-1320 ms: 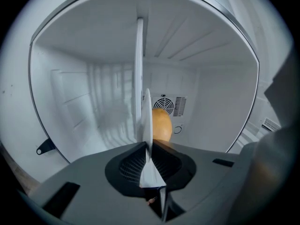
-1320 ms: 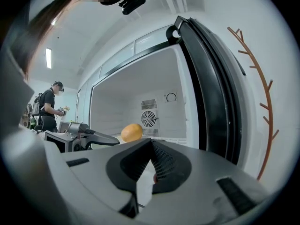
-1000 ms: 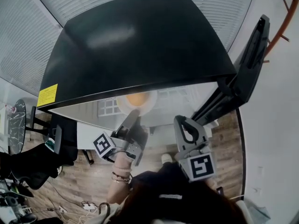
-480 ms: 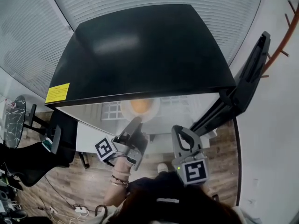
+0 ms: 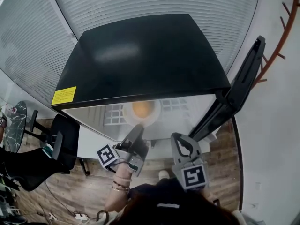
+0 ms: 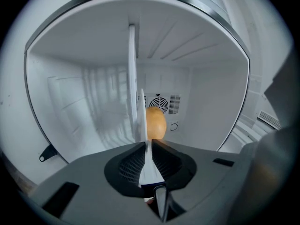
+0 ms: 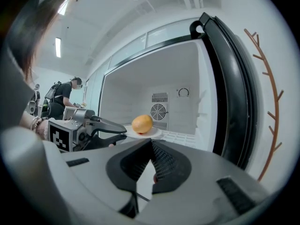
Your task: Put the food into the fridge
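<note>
change: little over the last 1 s; left gripper [image 5: 138,127] keeps its hold on the plate [image 5: 152,120] at the fridge [image 5: 140,55] opening; plate has barely shifted against the fridge front edge
left gripper: jaws clamped on the plate's near rim; rim runs edge-on between them
right gripper [image 5: 182,142]: jaws together, nothing in them; outside the fridge, near the open door [image 5: 243,78]
food: orange [image 5: 141,108] on the plate, inside the compartment
meaning: placement looks nearly done; can't tell if the plate rests on a shelf; release not yet made
vs earlier: head view shows more fridge top; both grippers sit lower in view
</note>
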Demonstrator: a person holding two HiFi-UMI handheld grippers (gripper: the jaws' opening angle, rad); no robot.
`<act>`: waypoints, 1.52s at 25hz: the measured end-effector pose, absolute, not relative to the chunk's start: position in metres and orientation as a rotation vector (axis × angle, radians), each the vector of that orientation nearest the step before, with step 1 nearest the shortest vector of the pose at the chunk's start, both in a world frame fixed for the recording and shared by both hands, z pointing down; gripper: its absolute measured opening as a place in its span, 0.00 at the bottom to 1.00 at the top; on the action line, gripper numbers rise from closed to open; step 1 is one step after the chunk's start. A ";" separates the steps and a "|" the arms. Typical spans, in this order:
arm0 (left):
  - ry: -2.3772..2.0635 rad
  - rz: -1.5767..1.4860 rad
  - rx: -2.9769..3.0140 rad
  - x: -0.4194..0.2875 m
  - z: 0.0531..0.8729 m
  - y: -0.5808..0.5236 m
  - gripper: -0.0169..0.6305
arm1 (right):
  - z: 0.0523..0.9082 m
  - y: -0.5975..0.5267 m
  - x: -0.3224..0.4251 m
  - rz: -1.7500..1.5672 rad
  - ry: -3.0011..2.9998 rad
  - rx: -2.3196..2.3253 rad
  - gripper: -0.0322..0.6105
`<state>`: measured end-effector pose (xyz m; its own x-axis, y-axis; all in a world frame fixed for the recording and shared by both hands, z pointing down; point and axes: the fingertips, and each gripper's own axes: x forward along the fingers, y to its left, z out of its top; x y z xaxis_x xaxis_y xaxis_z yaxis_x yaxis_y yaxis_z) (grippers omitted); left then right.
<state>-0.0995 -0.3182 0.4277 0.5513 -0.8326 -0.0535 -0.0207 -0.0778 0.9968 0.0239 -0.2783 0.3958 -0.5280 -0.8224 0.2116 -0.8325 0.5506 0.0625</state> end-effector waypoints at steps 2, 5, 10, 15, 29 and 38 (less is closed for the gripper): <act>-0.767 -0.781 1.519 -0.101 0.426 -0.314 0.09 | 0.393 -0.275 0.020 0.064 -2.572 1.390 0.05; -0.777 -0.770 1.525 -0.103 0.426 -0.307 0.09 | 0.391 -0.269 0.017 0.057 -2.571 1.385 0.05; -0.820 -0.738 1.584 -0.105 0.423 -0.291 0.07 | 0.390 -0.256 0.015 0.046 -2.574 1.390 0.05; -0.891 -0.661 1.689 -0.104 0.418 -0.276 0.06 | 0.385 -0.243 0.012 -0.027 -2.565 1.402 0.05; -1.104 -0.440 1.923 -0.108 0.408 -0.218 0.01 | 0.375 -0.196 0.000 -0.054 -2.600 1.417 0.05; -1.279 -0.248 2.078 -0.120 0.400 -0.173 0.01 | 0.368 -0.158 -0.009 -0.089 -2.604 1.425 0.05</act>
